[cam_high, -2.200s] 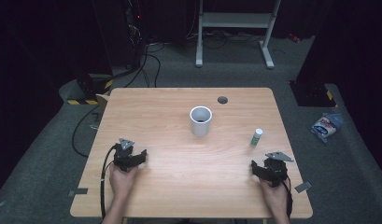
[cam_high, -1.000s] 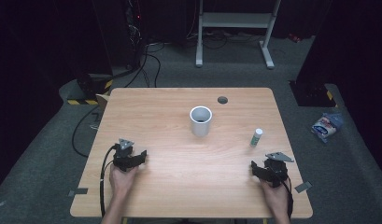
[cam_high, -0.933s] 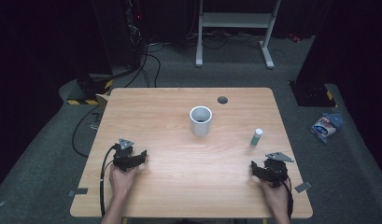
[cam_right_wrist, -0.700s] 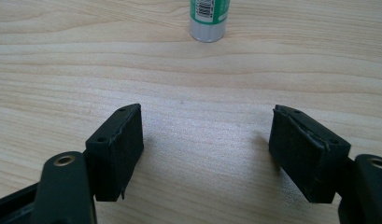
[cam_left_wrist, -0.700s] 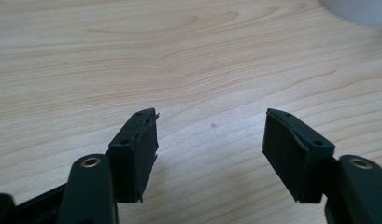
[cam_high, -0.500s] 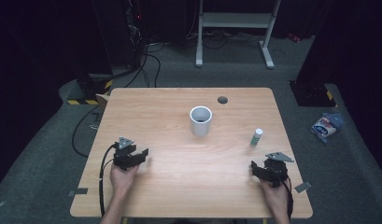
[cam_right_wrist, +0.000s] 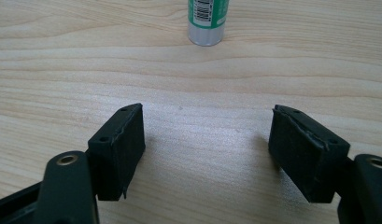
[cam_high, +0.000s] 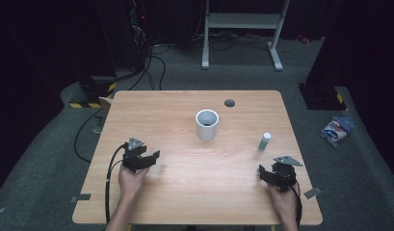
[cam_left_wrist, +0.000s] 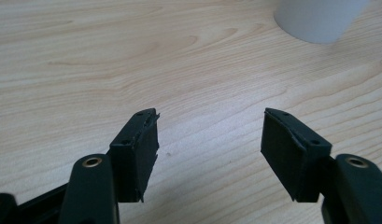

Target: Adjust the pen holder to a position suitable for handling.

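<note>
A white cup stands upright near the middle of the wooden table; its base shows at the top right of the left gripper view. A small green-labelled tube stands to the cup's right, straight ahead in the right gripper view. My left gripper hovers at the table's front left, pointing toward the cup. It is open, its jaws have just been opening, and nothing lies between them. My right gripper rests at the front right, short of the tube, open and empty.
A dark round hole sits in the tabletop behind the cup. On the floor to the right lies a plastic packet. Cables run over the floor at the back left, and a white stand is behind the table.
My left hand has lifted its gripper a little and shifted it slightly toward the cup. The right hand has stayed still.
</note>
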Motion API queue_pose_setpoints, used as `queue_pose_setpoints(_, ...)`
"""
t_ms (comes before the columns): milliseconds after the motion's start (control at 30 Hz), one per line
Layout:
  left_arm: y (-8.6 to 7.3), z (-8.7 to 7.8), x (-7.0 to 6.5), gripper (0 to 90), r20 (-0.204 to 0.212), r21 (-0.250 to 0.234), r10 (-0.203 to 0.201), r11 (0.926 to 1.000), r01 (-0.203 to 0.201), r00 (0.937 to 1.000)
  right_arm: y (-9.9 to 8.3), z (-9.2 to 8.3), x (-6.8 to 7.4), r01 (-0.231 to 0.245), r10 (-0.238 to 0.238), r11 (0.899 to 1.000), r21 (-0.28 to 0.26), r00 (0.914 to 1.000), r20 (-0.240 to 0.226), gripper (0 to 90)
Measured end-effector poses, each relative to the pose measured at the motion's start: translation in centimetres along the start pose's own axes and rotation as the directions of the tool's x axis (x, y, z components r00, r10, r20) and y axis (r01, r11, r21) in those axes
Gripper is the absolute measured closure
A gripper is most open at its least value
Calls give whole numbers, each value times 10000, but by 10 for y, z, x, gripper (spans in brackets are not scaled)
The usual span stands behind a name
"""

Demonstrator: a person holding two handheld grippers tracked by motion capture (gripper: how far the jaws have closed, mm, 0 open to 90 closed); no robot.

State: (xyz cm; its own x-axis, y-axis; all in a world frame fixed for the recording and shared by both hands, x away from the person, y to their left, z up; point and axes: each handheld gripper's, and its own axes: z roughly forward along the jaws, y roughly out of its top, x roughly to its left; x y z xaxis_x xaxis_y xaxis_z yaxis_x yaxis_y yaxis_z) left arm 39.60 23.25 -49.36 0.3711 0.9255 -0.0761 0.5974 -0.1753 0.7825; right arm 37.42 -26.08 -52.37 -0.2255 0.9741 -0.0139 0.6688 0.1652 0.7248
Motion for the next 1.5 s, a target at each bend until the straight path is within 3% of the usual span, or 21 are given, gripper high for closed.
queue_pose_setpoints(100, 3, -3, -3, 357, 119, -393, -117, 9992, 122, 9999, 0, 0, 0, 2, -2, 10000, 3, 10000, 4, 270)
queue_pose_setpoints(200, 4, 0, -4, 370, 420, -446, -238, 9987, 257, 9988, -1, -1, 1, 177, -177, 9998, -8, 9998, -130, 273)
queue_pose_setpoints(333, 8, 10, -4, 363, 635, 153, -312, 9994, 303, 9975, -1, -1, 1, 175, -175, 9998, -9, 9998, -132, 273)
queue_pose_setpoints(433, 11, 14, -5, 367, 724, 255, -180, 9995, 162, 9972, -1, -1, 1, 186, -186, 9998, -12, 9997, -132, 273)
queue_pose_setpoints(767, 15, 21, -9, 372, 1321, -12, -1124, 9935, 1136, 9848, -1, -1, 2, 150, -150, 9999, 12, 9998, -159, 271)
queue_pose_setpoints(867, 16, 23, -10, 368, 1317, -102, -1203, 9924, 1227, 9840, -1, -1, 2, 155, -154, 9999, 13, 9997, -180, 271)
queue_pose_setpoints(1033, 18, 24, -13, 367, 1191, -660, -997, 9919, 1081, 9879, -1, -1, 2, 152, -152, 9999, 11, 9997, -178, 271)
queue_pose_setpoints(1133, 18, 24, -15, 372, 867, -1007, -762, 9913, 849, 9933, -1, -1, 2, 153, -153, 9999, 12, 9997, -181, 271)
queue_pose_setpoints(1300, 20, 28, -17, 393, 967, -1087, -811, 9898, 916, 9920, -1, -1, 2, 212, -212, 9998, -8, 9996, -183, 271)
queue_pose_setpoints(1500, 31, 35, -28, 400, 954, -179, -215, 9996, 233, 9952, -1, -2, 2, 224, -224, 9997, -9, 9996, -192, 271)
